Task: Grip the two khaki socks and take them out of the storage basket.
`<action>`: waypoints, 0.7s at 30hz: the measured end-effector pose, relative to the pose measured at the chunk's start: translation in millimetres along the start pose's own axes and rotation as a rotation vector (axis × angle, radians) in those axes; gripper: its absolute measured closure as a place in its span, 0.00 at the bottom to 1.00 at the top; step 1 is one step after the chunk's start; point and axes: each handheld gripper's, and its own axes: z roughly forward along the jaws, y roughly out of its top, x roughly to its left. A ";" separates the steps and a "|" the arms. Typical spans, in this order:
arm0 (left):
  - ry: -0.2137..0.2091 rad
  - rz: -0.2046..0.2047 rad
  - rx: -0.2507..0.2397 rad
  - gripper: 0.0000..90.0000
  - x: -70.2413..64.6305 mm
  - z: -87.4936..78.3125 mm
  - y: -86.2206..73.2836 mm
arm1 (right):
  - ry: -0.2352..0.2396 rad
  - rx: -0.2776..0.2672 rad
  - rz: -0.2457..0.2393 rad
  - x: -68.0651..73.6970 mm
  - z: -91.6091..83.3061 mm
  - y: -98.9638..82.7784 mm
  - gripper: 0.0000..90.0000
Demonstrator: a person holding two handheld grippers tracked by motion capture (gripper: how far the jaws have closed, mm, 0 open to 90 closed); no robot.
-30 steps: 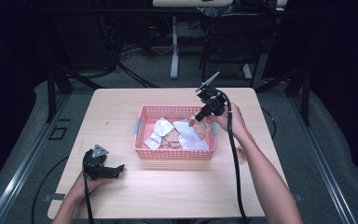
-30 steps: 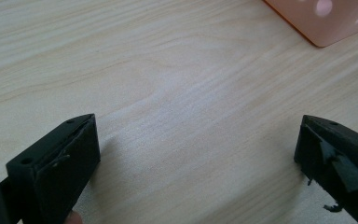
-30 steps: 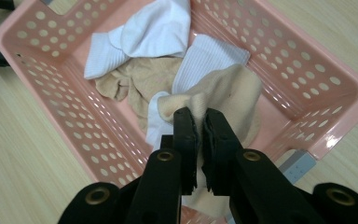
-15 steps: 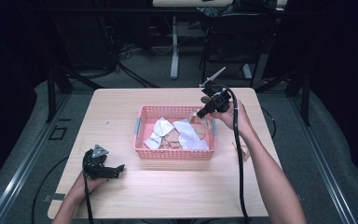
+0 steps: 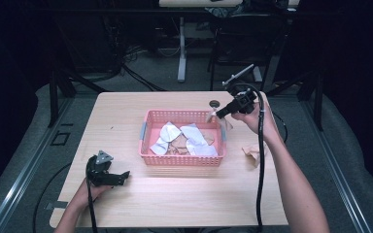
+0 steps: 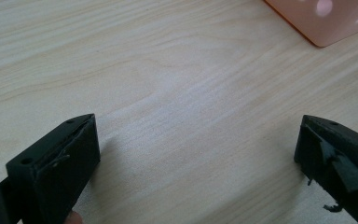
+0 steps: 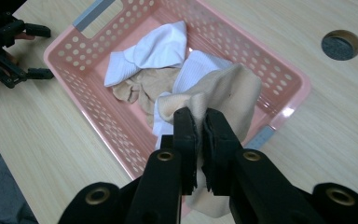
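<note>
The right gripper (image 7: 199,122) has its jaws closed tight on a beige cloth sock (image 7: 223,93), which hangs above the far right corner of the pink perforated plastic basket (image 5: 148,150). White socks (image 7: 161,46) lie inside the basket. The left gripper (image 5: 119,177) rests on the light wooden table (image 5: 184,204) with its jaws wide apart and nothing between them.

The table (image 5: 184,204) is smooth, light wood with wavy lines in it. The pink basket (image 7: 98,123) is shiny plastic full of little holes. The tan sock (image 7: 223,95) and white socks (image 7: 161,46) are soft, ribbed cloth. The black gripper (image 7: 198,116) looks dull and hard.
</note>
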 end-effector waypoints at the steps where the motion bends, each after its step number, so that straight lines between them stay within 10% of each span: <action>1: 0.000 0.000 0.000 0.00 0.0 0.0 0.0 | 0.000 -0.010 0.008 -1.3 -2.3 -2.4 0.94; 21: 0.000 0.000 -0.001 0.00 -0.1 0.0 0.0 | -0.109 -0.013 0.089 -42.3 -26.8 -60.6 0.94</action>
